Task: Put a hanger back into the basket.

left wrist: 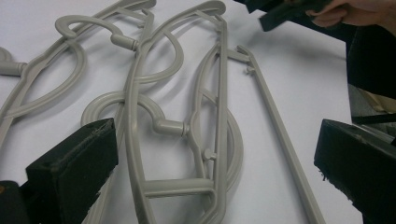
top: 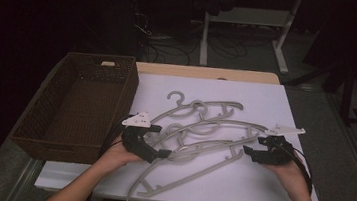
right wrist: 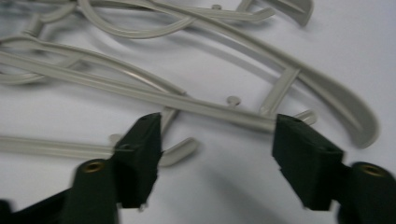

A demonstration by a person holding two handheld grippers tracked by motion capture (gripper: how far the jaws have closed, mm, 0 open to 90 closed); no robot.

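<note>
- Hangers (top: 198,133) lie tangled mid-table on the white sheet (top: 258,184) in the high view; I count three, grey plastic, thin and curved, hooks toward the basket (top: 118,81). That one brown wicker basket sits just left of them. My left gripper (top: 154,141) is at the hooks with jaws apart, my right gripper (top: 254,147) at the far ends, also spread.
- Left gripper view: my two black padded jaws stand wide, a hook (left wrist: 140,105) and crossing bars between them, nothing clamped. The other hand (left wrist: 345,11) shows top right.
- Right gripper view: jaws apart, straddling a bar end (right wrist: 247,122) with small pegs; smooth curved shoulders overlap behind.
</note>
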